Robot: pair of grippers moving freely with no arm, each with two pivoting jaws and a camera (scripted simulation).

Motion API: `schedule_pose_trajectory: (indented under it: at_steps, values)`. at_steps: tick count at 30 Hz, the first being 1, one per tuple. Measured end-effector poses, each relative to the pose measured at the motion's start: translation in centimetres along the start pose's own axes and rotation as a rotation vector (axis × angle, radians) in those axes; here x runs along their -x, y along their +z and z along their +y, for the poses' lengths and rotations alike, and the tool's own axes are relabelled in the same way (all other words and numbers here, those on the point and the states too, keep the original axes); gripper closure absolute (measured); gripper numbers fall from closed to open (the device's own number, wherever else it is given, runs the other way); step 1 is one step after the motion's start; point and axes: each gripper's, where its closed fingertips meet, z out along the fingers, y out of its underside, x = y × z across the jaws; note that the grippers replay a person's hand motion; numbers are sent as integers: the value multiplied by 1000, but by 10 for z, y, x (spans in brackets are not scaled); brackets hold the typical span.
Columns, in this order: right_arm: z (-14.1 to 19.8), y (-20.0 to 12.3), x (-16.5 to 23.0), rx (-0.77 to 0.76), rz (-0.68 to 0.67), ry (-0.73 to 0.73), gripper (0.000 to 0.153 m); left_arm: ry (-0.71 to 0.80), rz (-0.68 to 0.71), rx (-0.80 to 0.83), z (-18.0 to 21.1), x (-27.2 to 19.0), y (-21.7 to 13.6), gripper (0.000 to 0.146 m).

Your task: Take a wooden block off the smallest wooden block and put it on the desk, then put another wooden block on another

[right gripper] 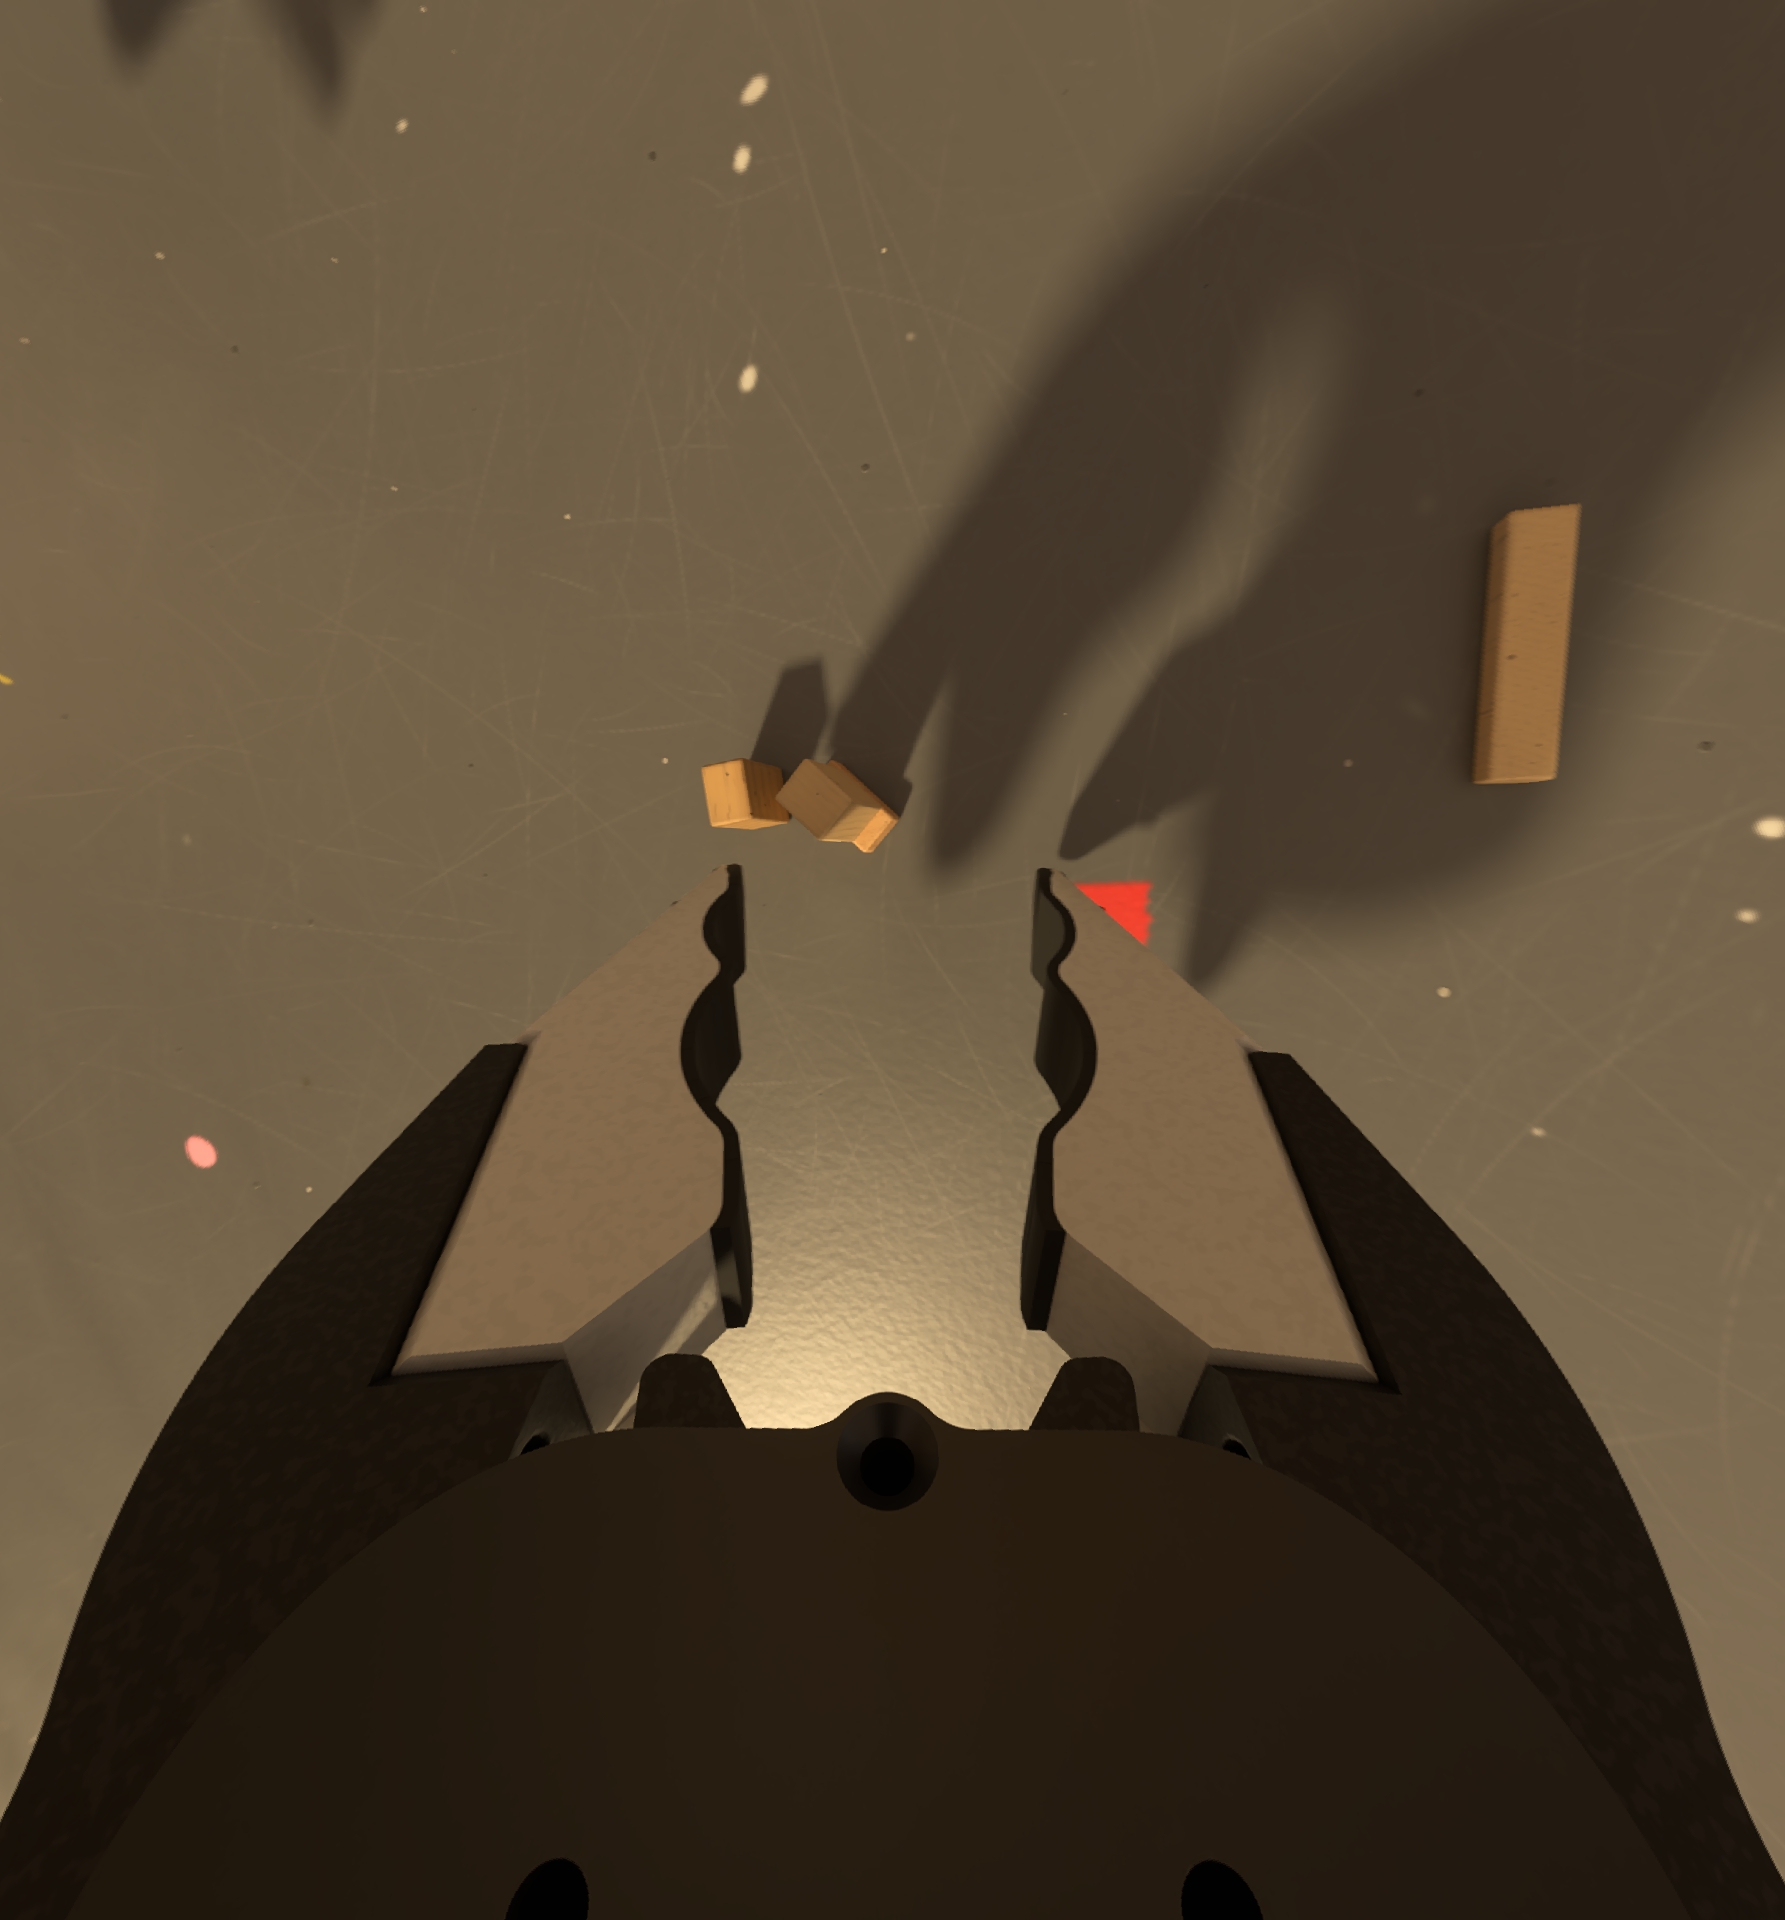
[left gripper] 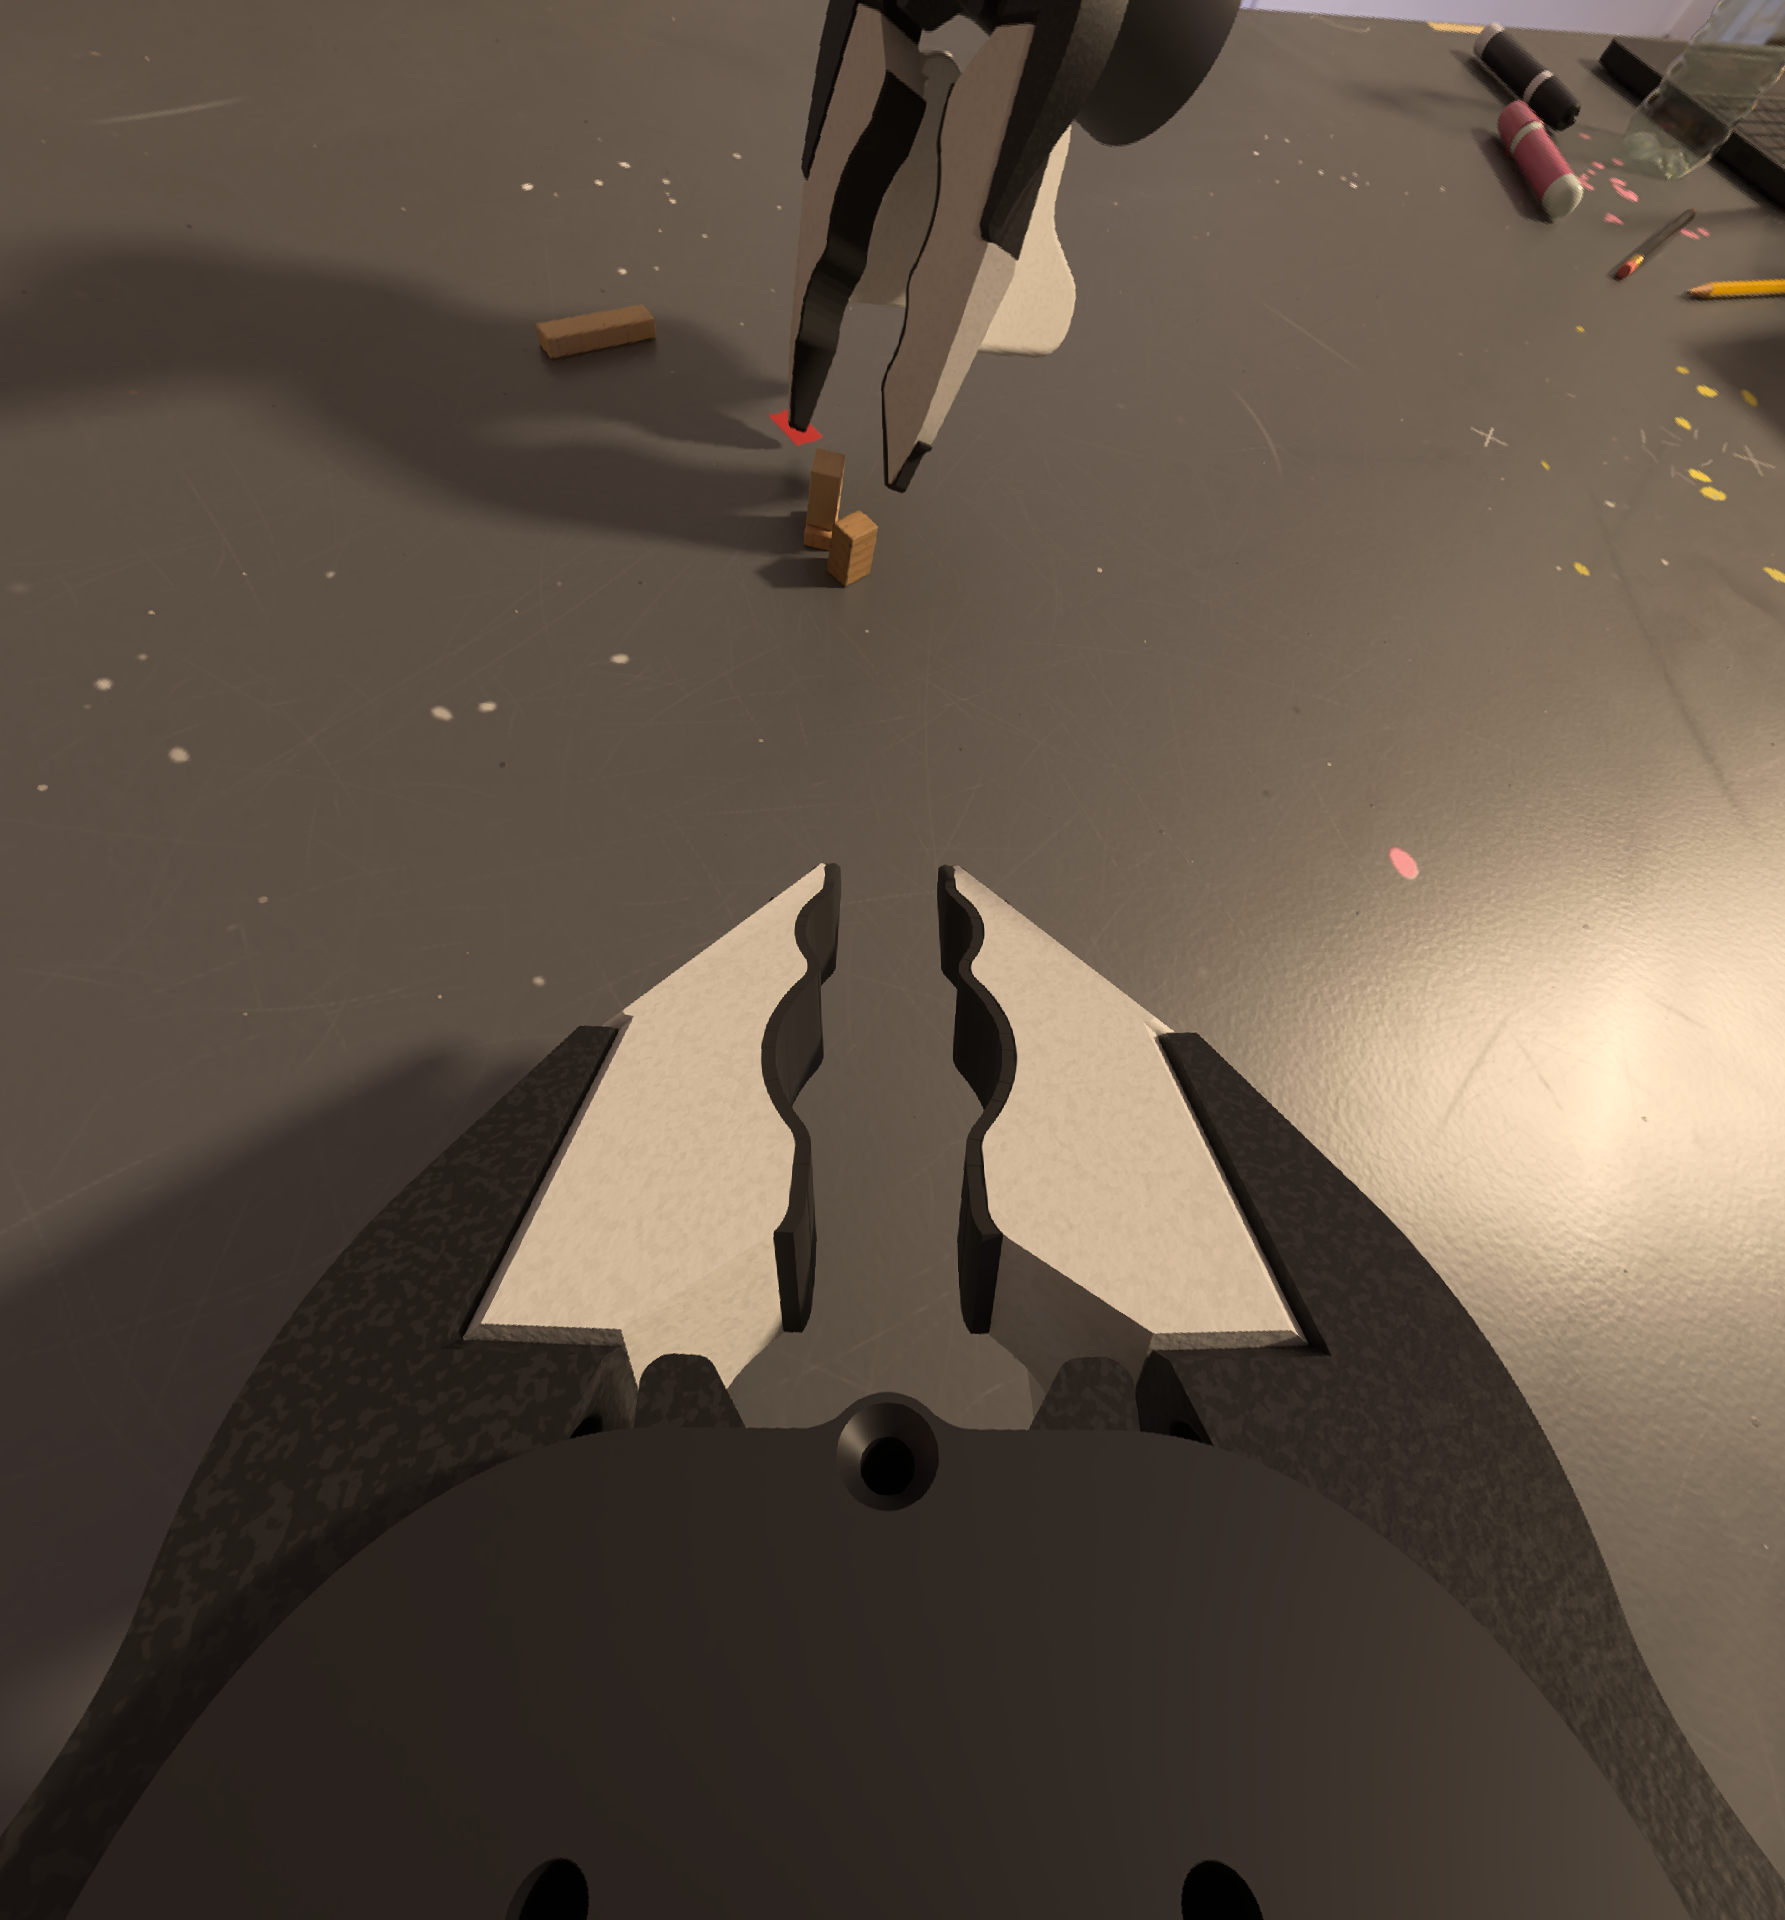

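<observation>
Right gripper [left gripper: 857, 447] is hanging steeply over the block cluster, its fingers spread wide and holding nothing — a posture suited, by judgement, to straddling one block from above. Left gripper [left gripper: 888, 883] is waiting well back, fingers parted by a narrow gap and likewise empty, leaving the working area free.

Upright block [left gripper: 826, 488] is standing on a small block [left gripper: 818, 537], barely visible beneath it; a short block [left gripper: 854, 548] is sitting just beside, touching or nearly so. Long block [left gripper: 597, 330] is lying flat, well apart. A red marker [left gripper: 794, 426] is lying on the desk [left gripper: 1283, 727] near the cluster — possibly a placement target.

The desk is dark grey, scratched and paint-flecked. At its far edge are lying two cylinders [left gripper: 1532, 114], pencils [left gripper: 1750, 288] and a dark keyboard-like slab [left gripper: 1761, 125].
</observation>
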Motion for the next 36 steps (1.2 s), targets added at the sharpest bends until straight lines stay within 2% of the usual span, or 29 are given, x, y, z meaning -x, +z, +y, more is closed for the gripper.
schedule_pose_trajectory:
  at_steps: [2,4,6,12,15,18,21,25,27,29,32,36]
  values:
    - [2,2,2,12,-28,1,109,-3,1,3,1,-1,0,128]
    - [4,1,3,22,-6,-29,126,-6,-1,4,2,-1,0,128]
    - [4,-2,6,9,12,-73,136,-9,1,3,2,-1,1,128]
    - [-1,-21,21,-66,43,-118,153,18,34,-21,-19,1,11,128]
    - [-6,-36,31,-136,101,-165,153,78,81,-57,-48,2,23,126]
    - [-3,-51,41,-161,177,-123,153,196,94,-56,-77,12,45,123]
    - [-4,-79,67,-325,225,-25,147,203,167,161,-80,16,79,118]
    - [11,-110,111,-627,440,90,135,207,135,395,-74,20,122,115]
    - [27,-112,136,-796,519,168,129,195,99,473,-67,20,138,112]
    - [48,-102,158,-923,544,243,129,182,78,526,-62,19,150,110]
    - [84,-85,176,-971,583,320,130,186,-12,580,-57,27,159,111]
    - [117,-89,187,-1034,614,332,133,147,1,623,-53,23,167,116]
